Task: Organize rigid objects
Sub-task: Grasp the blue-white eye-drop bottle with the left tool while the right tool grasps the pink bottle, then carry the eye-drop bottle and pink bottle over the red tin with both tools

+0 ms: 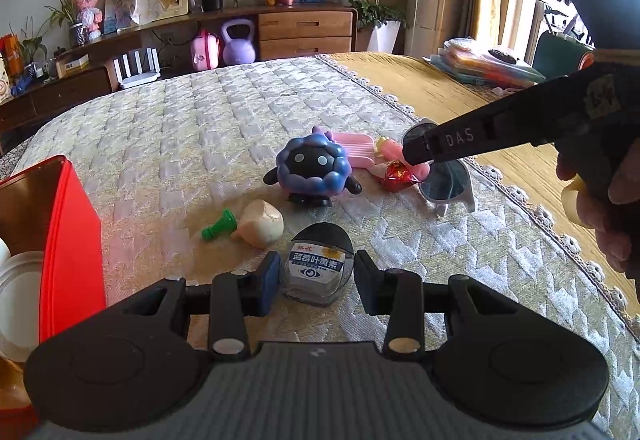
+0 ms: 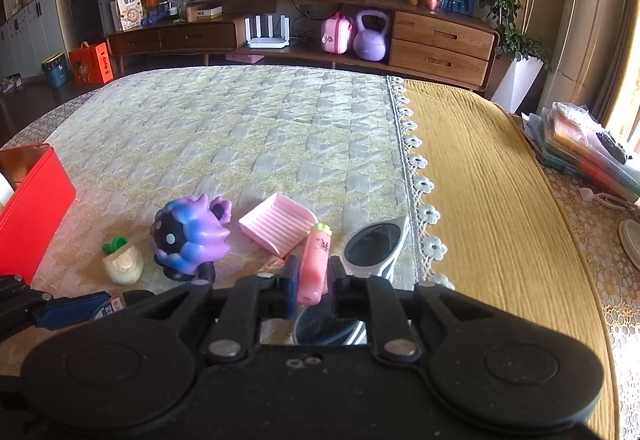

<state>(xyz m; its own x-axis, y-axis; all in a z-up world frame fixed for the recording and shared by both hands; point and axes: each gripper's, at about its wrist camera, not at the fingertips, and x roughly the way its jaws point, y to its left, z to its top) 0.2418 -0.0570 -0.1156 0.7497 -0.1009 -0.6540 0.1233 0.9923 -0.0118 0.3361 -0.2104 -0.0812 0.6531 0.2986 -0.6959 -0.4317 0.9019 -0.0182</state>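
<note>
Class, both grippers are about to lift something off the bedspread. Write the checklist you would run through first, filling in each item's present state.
1. Left gripper around the small bottle: ok, a finger on each side.
2. Left pads pressing the bottle: cannot tell; slight gaps seem to show.
3. Right gripper shut on the pink tube: ok.
4. Sunglasses apart from the tube: not ok, they lie right beside and under the gripper.
5. Red box open to receive things: ok.
6. Purple toy apart from both grips: ok.
</note>
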